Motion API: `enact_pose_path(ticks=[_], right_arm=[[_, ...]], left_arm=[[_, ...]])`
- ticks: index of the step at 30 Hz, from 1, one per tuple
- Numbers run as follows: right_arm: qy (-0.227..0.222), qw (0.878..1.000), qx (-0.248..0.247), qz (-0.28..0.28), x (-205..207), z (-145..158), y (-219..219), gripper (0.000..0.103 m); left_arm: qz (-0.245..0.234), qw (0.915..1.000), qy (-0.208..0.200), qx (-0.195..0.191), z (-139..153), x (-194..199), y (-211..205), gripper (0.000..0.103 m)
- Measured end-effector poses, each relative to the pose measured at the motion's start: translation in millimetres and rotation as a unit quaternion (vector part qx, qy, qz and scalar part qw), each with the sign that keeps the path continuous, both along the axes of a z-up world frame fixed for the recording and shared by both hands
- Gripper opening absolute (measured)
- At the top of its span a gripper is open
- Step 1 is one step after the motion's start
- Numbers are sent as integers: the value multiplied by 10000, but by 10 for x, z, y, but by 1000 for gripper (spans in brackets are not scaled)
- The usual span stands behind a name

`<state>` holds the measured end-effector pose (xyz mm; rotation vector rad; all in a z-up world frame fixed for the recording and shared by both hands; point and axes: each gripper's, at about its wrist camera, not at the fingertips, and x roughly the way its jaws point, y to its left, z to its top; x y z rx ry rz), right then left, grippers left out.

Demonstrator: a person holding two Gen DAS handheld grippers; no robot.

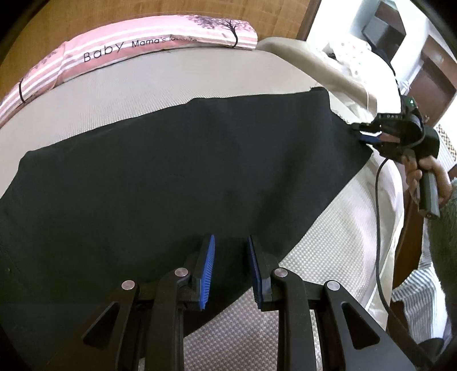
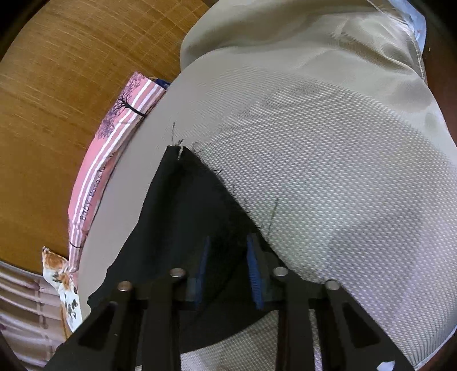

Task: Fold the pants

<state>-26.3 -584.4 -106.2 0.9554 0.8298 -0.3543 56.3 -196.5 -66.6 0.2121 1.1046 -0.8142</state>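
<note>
Black pants (image 1: 171, 171) lie spread flat across the grey mattress (image 1: 142, 91). My left gripper (image 1: 231, 242) hovers over their near edge, blue pads apart, with flat black cloth showing between them. In the left wrist view my right gripper (image 1: 360, 133) sits at the pants' far right end, held by a person's hand (image 1: 428, 177). In the right wrist view the frayed hem of the pants (image 2: 185, 214) runs in between the pads of the right gripper (image 2: 227, 242). A gap still shows on both sides of the cloth.
A pink striped pillow (image 1: 128, 45) lies along the wooden headboard (image 1: 85, 17). A beige folded cover (image 1: 328, 65) sits at the mattress's far right corner. The right gripper's cable (image 1: 377, 228) hangs past the bed edge. The bare textured mattress (image 2: 314, 171) lies beyond the hem.
</note>
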Motion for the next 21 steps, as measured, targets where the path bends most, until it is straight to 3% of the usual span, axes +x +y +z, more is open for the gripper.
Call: enact_pose_path(ticks=[2,9,18,20,21], right_arm=[[-8,10000,8,37,13,-6,19,6],[-136,9969,-761,-161,-292,355,144,3],[449,9946,-854,-385,-477,-14,181,2],[557,9942,-866,-299,-438,5,179,6],[611,9941,-857,-255,-425,23,183,14]], left_arm=[[19,10000,-6,-6,-10,6,-4,25],[72,9999,-18,-129,61,-3,21,25],[129,9992,292,-245,-40,77,178,25],[168,9988,353,-306,-42,97,192,25],[198,9986,373,-309,-32,109,203,25]])
